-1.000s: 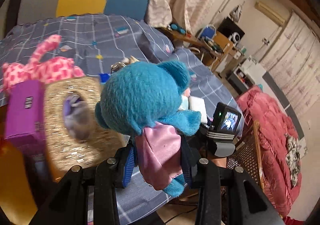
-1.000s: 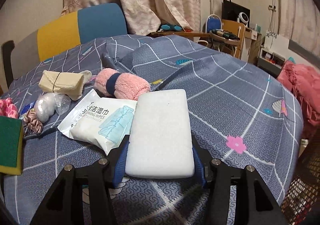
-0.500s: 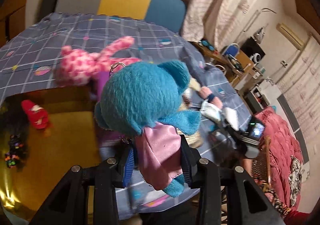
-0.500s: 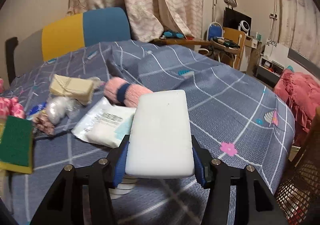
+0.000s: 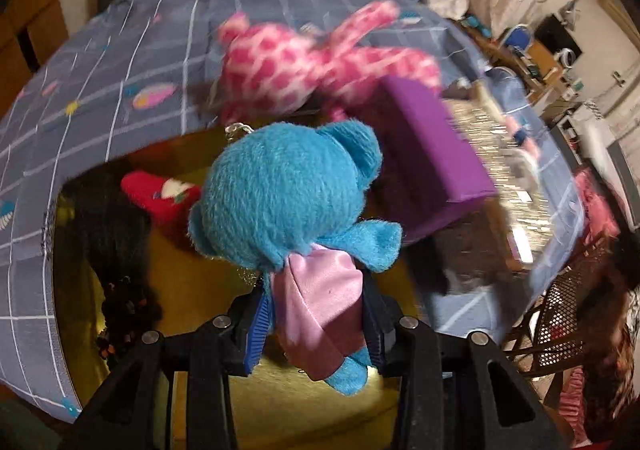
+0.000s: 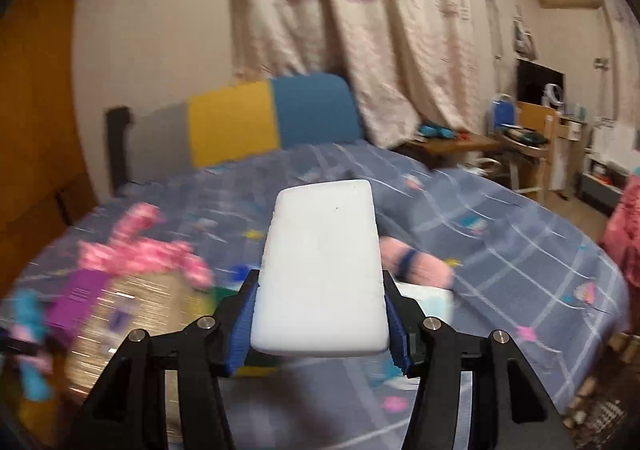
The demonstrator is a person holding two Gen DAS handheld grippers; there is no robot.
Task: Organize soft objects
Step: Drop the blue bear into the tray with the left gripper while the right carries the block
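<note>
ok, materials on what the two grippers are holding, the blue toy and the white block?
Blue plush bear toy: fuzzy synthetic pile, matte, fibres visible at its outline; its pink dress looks like satin, shiny with soft folds. White rectangular sponge block: probably dense foam, matte, rounded corners, faintly pitted surface, edges slightly dented where the fingers squeeze it.

The right gripper (image 6: 320, 324) clamps a white sponge (image 6: 322, 270) by its sides, above a grey checked bedspread (image 6: 520, 250). Left, blurred: a pink spotted plush (image 6: 136, 250), a purple box (image 6: 78, 296), a glittery bag (image 6: 132, 314). A pink roll (image 6: 416, 264) lies right of the sponge. Behind stand a yellow-and-blue headboard (image 6: 272, 113) and curtains (image 6: 360, 29).
</note>
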